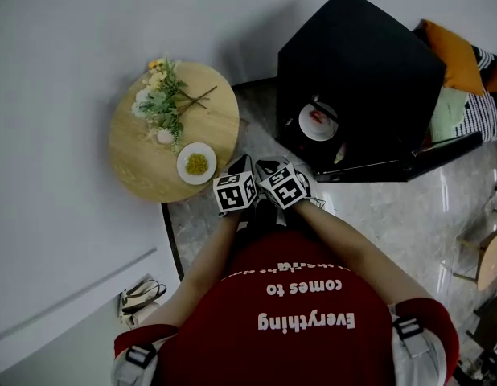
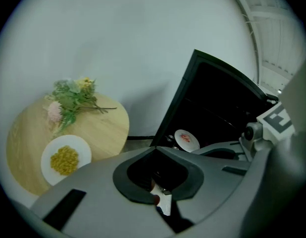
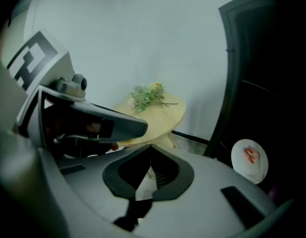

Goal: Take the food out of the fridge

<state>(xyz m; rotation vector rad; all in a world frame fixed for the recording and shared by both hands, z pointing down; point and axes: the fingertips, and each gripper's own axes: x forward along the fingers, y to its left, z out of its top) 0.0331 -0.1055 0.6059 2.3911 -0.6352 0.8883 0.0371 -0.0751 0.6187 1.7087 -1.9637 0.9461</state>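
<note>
Shut tight and empty, both of them: left gripper and right gripper, held side by side.

Judged from here:
- Could clip the dark edge of the open black fridge, just ahead and to the right of the pair. Hard to gauge depth in there.
- Could crowd the round wooden table, ahead and left of the left gripper, already carrying flowers and a dish of yellow food.
- Could merely shove the white plate deeper if sent in with jaws closed. Need opening first.
- Could tilt that plate with a pinch on one rim and lose the red food.

Round, white, shallow and smooth-rimmed, so probably slippery. Lying flat inside the fridge, ahead and right of the right gripper, with only a small red morsel near its middle.
</note>
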